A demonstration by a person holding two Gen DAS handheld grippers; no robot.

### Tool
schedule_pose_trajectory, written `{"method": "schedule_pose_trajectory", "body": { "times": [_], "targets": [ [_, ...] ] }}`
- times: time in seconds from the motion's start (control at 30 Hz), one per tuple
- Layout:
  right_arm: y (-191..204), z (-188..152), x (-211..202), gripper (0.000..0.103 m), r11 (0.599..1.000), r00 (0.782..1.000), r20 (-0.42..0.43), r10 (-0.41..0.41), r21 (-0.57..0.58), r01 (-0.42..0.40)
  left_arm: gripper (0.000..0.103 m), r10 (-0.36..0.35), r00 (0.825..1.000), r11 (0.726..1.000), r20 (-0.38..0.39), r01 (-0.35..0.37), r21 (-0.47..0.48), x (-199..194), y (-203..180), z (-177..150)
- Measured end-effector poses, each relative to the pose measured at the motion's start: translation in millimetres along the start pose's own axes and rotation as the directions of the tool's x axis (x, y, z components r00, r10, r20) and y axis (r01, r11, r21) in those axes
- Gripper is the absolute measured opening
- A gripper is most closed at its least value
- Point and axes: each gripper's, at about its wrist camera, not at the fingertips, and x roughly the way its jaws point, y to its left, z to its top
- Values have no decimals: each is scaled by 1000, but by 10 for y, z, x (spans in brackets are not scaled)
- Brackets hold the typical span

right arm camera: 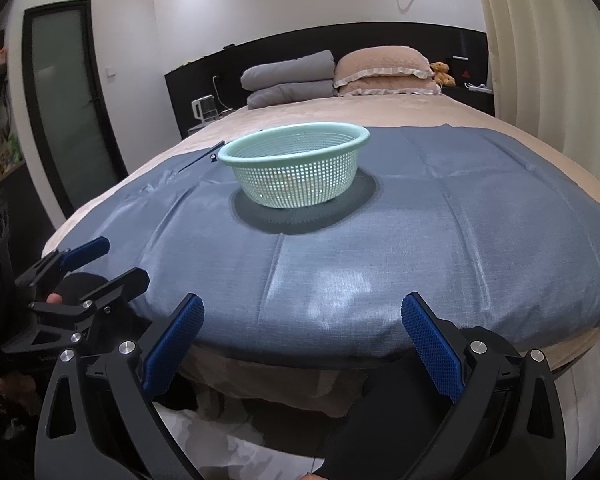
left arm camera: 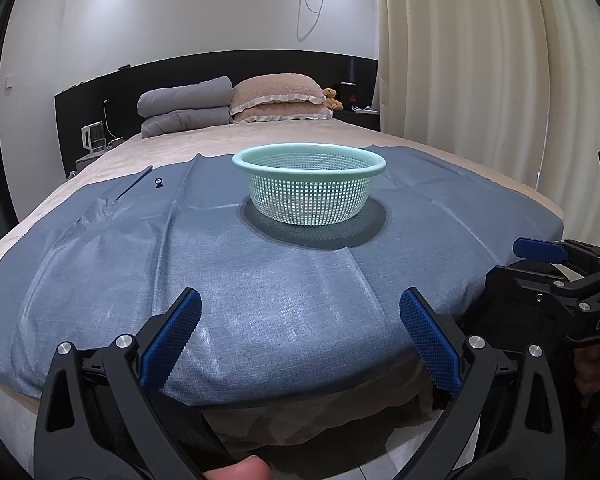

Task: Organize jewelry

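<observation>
A mint-green mesh basket (left arm camera: 309, 184) stands on a blue cloth (left arm camera: 220, 280) spread over the bed; it also shows in the right wrist view (right arm camera: 296, 168). A small dark ring-like piece (left arm camera: 158, 181) lies on the cloth to the basket's far left, beside a thin dark strap (left arm camera: 134, 188); the piece also shows in the right wrist view (right arm camera: 212, 156). My left gripper (left arm camera: 300, 308) is open and empty at the cloth's near edge. My right gripper (right arm camera: 302, 312) is open and empty, to the right of the left one. What lies inside the basket is unclear.
Grey folded duvets (left arm camera: 186, 106) and pink pillows (left arm camera: 278, 98) lie at the head of the bed. Cream curtains (left arm camera: 480, 60) hang on the right. A dark door (right arm camera: 68, 100) stands on the left. The bed's front edge drops off just under both grippers.
</observation>
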Motion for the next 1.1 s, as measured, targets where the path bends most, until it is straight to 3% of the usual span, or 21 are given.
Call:
{"method": "schedule_pose_trajectory", "body": {
  "times": [0.7,1.1],
  "targets": [
    [-11,7,1,95,1000,1000,-3,13,4,-13,97,62,998,997,-28,-64,-51,42,133,18],
    [-4,4,8,95,1000,1000,-6,19,5,-19,97,37,999,999,-9,-37,-35,2,93,17]
  ]
}}
